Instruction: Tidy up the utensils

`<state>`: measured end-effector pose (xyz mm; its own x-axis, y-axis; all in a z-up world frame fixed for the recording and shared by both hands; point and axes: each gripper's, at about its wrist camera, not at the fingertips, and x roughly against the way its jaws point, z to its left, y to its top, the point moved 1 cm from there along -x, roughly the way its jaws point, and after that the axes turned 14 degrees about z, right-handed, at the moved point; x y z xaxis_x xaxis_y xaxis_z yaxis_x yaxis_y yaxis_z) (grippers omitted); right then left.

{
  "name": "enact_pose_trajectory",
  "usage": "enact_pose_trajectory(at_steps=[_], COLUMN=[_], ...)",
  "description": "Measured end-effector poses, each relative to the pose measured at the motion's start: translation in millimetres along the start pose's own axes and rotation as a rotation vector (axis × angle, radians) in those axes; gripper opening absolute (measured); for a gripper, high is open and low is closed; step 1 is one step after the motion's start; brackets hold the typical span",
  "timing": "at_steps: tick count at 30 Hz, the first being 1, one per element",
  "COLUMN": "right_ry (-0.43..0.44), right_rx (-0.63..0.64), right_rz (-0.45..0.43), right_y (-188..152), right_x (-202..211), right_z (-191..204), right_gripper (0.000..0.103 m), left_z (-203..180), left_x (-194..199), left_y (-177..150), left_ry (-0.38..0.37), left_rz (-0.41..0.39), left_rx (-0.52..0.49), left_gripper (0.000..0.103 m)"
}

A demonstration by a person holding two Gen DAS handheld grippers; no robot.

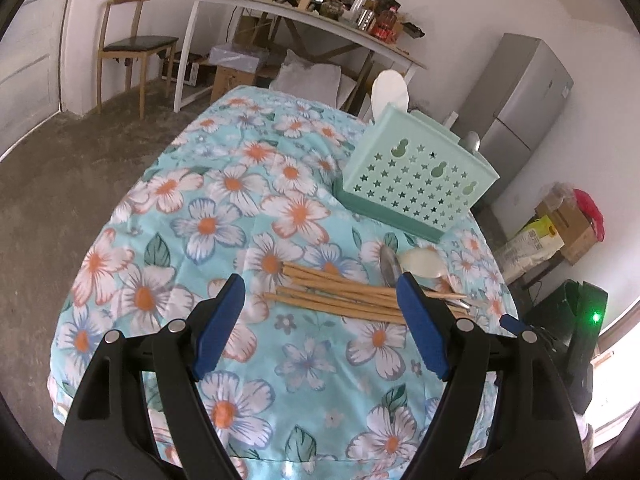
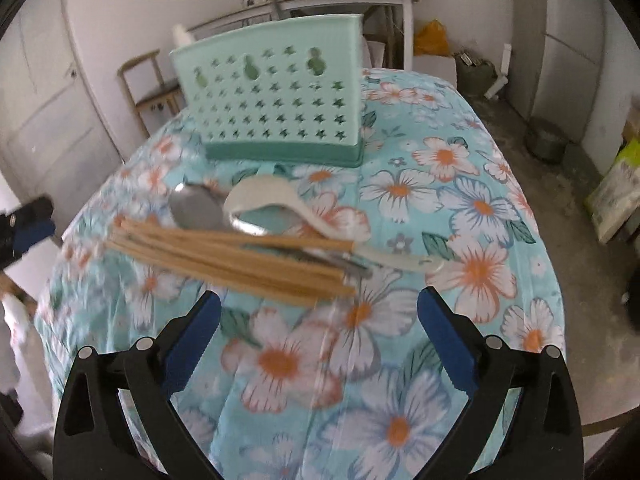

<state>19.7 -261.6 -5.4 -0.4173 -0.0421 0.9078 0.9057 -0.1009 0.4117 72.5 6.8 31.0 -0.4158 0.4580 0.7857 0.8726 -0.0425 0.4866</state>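
Both claws, left [image 1: 320, 292] and right [image 2: 318, 308], gape empty above chopsticks [image 2: 224, 258]; no writing legible.

Each camera sits on its own gripper, looking forward and down over a floral tablecloth [image 1: 208, 216]. The left view faces the chopsticks [image 1: 340, 296] from one side, the right from another; both share the green holder [image 2: 276, 100].

chopsticks [image 2: 224, 256] on tablecloth [image 2: 460, 200], spoons [image 2: 264, 204] just behind, holder [image 2: 276, 108] behind those.
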Motion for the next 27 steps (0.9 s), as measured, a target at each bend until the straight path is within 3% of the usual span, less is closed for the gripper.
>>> enact_pose_trajectory(at_steps=[13,27], right_ry=[-0.024,-0.074], right_rx=[0.067,0.061], right_rz=[0.106,0.171], right_y=[-29.1,-28.9], right_x=[-9.5,-26.5], right_z=[28.2,36.8], right_gripper=[0.096,0.096], left_z=[2.9,31.6], left_x=[-17.1,-48.3], left_y=[-7.7,-15.0], left_ry=[0.014,-0.043], left_rz=[0.049,0.060], left_rx=[0.002,0.054], left_gripper=[0.074,0.074])
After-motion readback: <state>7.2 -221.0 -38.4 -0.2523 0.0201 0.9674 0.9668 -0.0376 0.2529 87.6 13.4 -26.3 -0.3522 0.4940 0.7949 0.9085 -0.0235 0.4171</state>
